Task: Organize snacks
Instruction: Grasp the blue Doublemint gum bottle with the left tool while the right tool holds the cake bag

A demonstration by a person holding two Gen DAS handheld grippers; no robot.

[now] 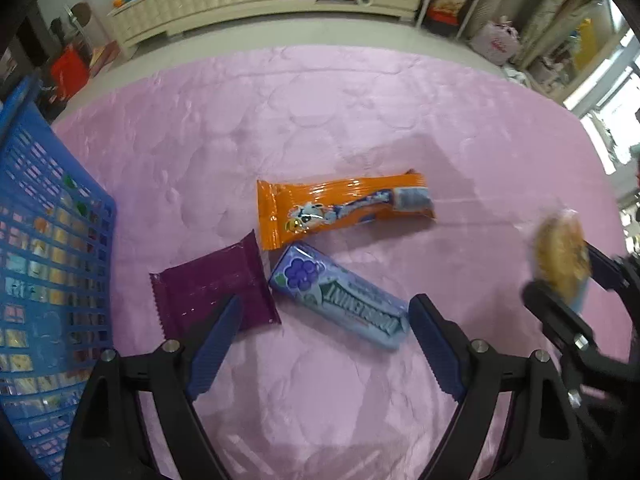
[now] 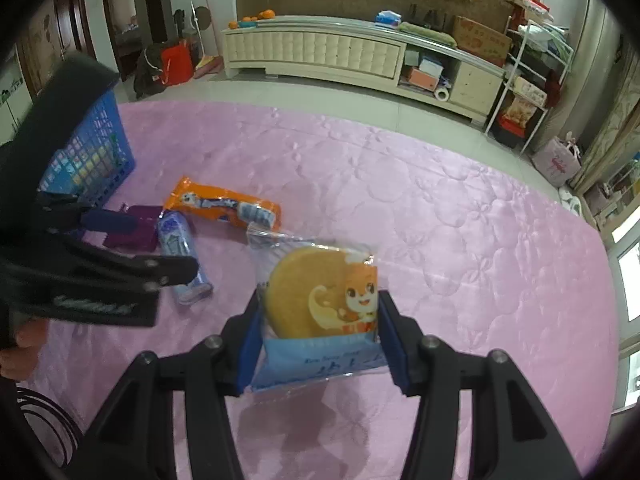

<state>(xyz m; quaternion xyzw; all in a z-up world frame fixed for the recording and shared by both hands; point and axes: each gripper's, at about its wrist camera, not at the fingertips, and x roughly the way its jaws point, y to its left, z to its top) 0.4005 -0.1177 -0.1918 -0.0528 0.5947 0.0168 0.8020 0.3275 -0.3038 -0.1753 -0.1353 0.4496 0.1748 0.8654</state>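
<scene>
On the pink blanket (image 1: 320, 120), the left gripper (image 1: 320, 344) is wide apart; the right gripper (image 2: 318, 340) squeezes a cake packet (image 2: 316, 308).

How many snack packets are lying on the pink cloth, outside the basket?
3: an orange wrapper, a purple packet beside it, and a blue gum box between the left tongs. A fourth, the cake packet, is held by the right tongs.

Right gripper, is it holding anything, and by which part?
Yes: the right gripper is shut on the cake packet, jaws pinching its two side edges near the lower end.
</scene>
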